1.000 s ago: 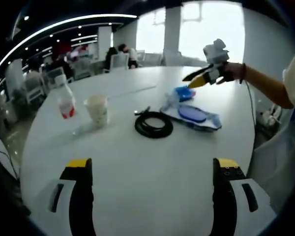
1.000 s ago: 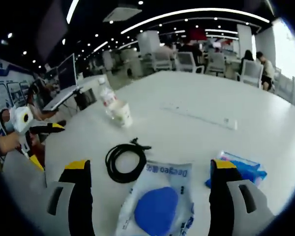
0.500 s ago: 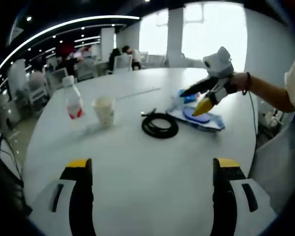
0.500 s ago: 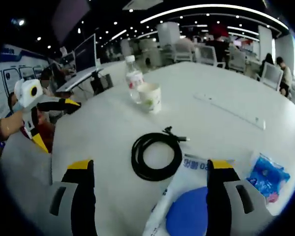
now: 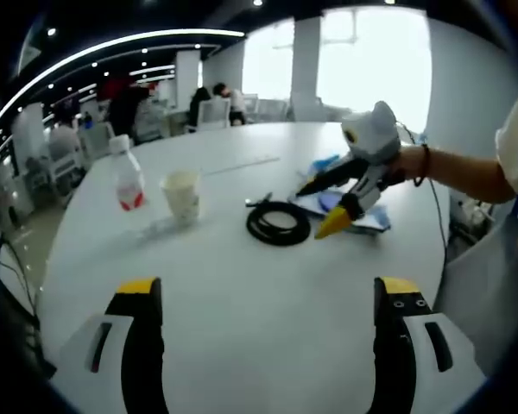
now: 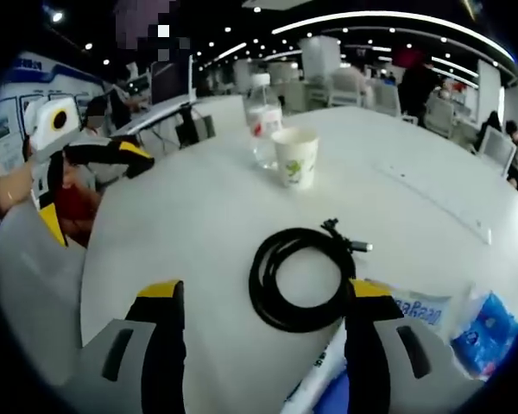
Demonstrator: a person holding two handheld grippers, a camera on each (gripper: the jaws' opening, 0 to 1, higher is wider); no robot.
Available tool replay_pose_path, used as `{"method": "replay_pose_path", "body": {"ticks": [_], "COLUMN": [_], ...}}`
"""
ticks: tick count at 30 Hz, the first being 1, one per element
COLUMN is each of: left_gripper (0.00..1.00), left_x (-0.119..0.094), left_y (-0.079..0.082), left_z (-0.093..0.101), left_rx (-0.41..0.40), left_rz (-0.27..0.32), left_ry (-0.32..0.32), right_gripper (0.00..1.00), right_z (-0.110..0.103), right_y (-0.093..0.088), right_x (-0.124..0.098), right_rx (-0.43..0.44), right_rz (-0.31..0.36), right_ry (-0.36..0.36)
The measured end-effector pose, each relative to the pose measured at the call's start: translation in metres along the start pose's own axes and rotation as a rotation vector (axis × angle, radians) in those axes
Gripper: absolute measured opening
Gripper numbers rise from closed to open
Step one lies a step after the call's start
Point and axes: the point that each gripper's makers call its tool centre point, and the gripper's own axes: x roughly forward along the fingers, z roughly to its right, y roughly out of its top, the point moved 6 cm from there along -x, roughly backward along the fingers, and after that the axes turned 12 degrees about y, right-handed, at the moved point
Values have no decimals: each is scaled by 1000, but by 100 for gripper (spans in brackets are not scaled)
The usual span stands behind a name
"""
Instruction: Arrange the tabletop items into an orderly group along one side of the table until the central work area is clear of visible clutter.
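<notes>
Right gripper view: the right gripper [image 6: 263, 297], jaws spread and empty, sits low over the coiled black cable [image 6: 300, 278] at 12 o'clock. A careless close could snag one loop and uncoil it. The white paper cup [image 6: 295, 158] and clear plastic bottle [image 6: 261, 117] stand at 12. Bag lettering is unreadable. The left gripper [image 5: 268, 289] is open, empty.

Left gripper [image 5: 268, 289]: jaws parallel, wide apart, nothing between, yellow tips forward, held low and level. In right gripper view it enters from left [image 6: 86, 185], gripped by hand [image 6: 7, 185].

Right gripper [image 6: 263, 297]: jaws spread, nothing clamped. In left gripper view it enters from right [image 5: 324, 207], tilted downward, jaws parted, hand [image 5: 406, 162] gripping, forearm extended.
</notes>
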Motion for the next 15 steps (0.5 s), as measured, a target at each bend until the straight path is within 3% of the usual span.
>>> {"method": "replay_pose_path", "body": {"ticks": [15], "left_gripper": [99], "left_x": [-2], "left_y": [1], "left_z": [-4], "left_rx": [-9], "left_rz": [8], "left_ry": [11], "right_gripper": [46], "right_z": [8], "right_y": [-14], "right_x": [28], "right_rx": [-18], "right_rz": [-45], "right_ry": [21]}}
